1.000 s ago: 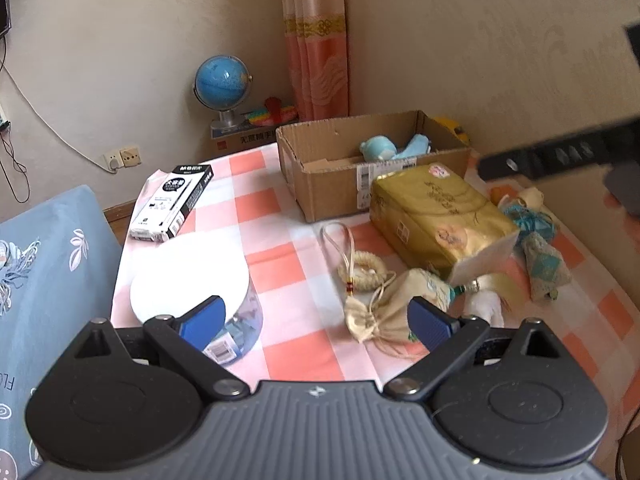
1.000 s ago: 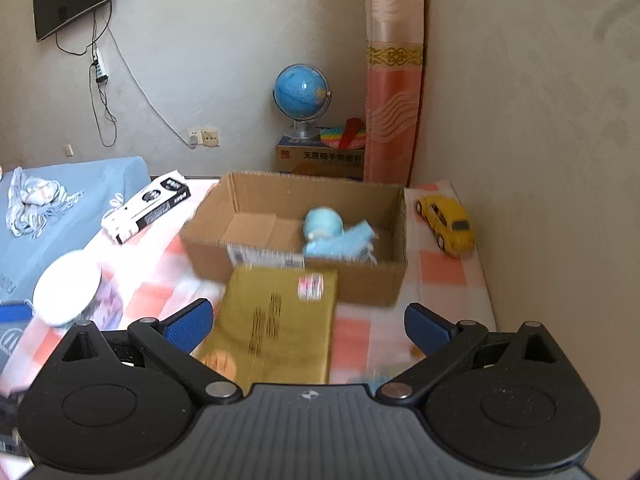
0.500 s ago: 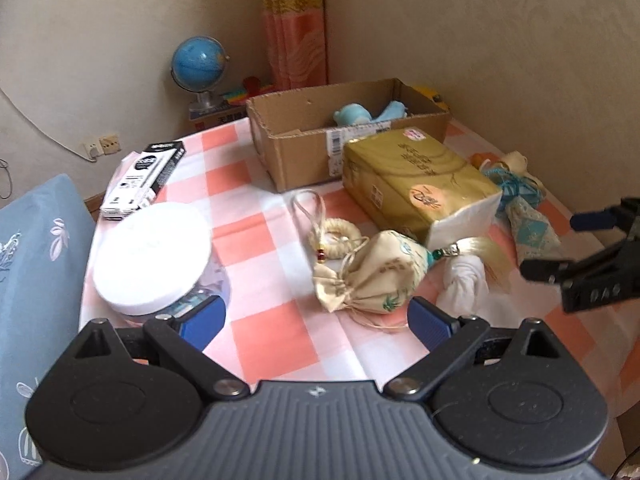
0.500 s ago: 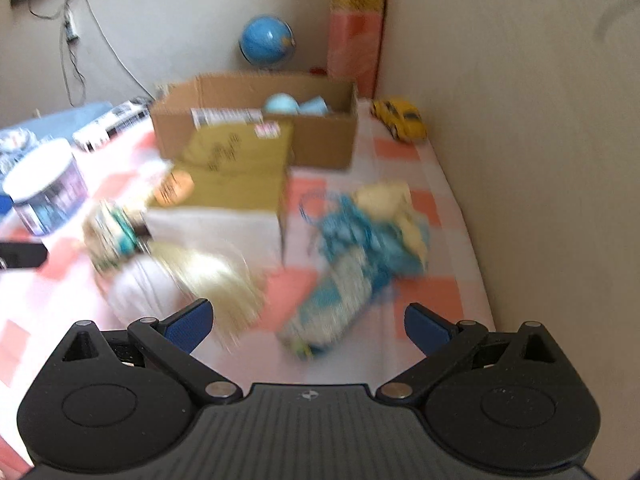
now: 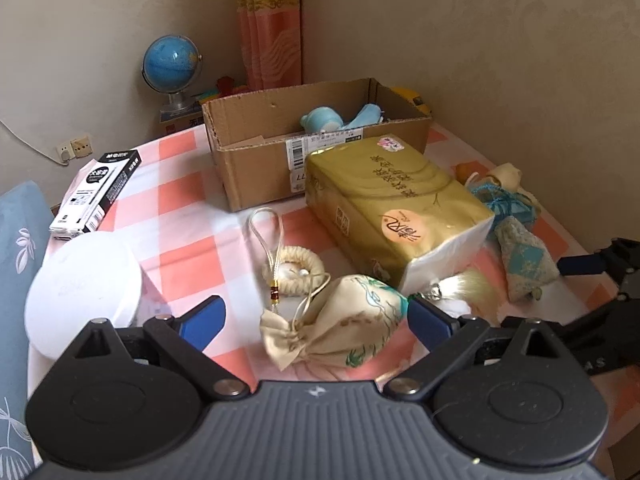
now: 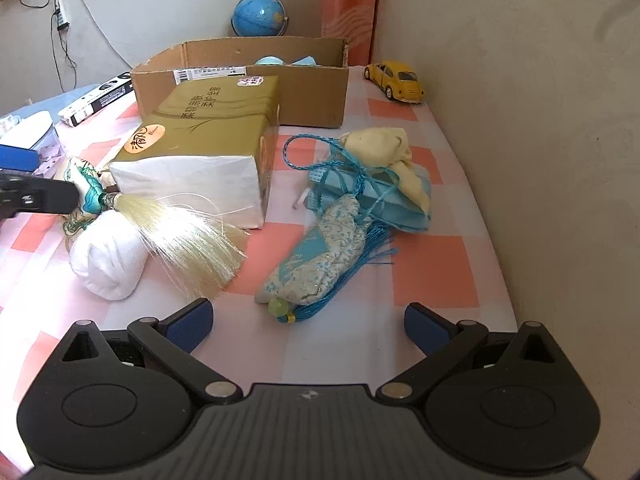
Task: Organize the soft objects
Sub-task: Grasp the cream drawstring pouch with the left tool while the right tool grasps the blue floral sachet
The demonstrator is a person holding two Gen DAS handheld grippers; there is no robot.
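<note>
From the left wrist view we see an open cardboard box (image 5: 316, 148) at the back of the checked tablecloth (image 5: 180, 216), holding a light blue plush toy (image 5: 340, 118). A gold tissue pack (image 5: 396, 204) lies just in front of the box, touching it. To the left sit a white-lidded jar (image 5: 84, 284) and a black-and-white carton (image 5: 98, 194), with a globe (image 5: 172, 64) behind. Our left gripper (image 5: 316, 316) has its jaws spread wide and holds nothing; a cream embroidered drawstring pouch (image 5: 340, 328) lies between its fingertips, untouched as far as we can tell. Beside the pouch are a woven ring charm (image 5: 296, 270) and a pale tassel (image 5: 468, 288).

From the right wrist view the same box (image 6: 240, 88) shows only the top of the blue toy (image 6: 280, 61) over its rim. The tissue pack (image 6: 204, 140) stands between the box and the nearer things. A yellow toy car (image 6: 396, 80) is parked well apart (near the wall). Our right gripper (image 6: 308, 320) is also wide open and empty, with a turquoise brocade sachet (image 6: 320, 256) just ahead of its fingertips, blue tassel and green bead at its near end. Behind it lie a blue cloth bundle (image 6: 380, 196) topped by a cream pouch (image 6: 384, 148); to the left, a rolled white cloth (image 6: 108, 256)
</note>
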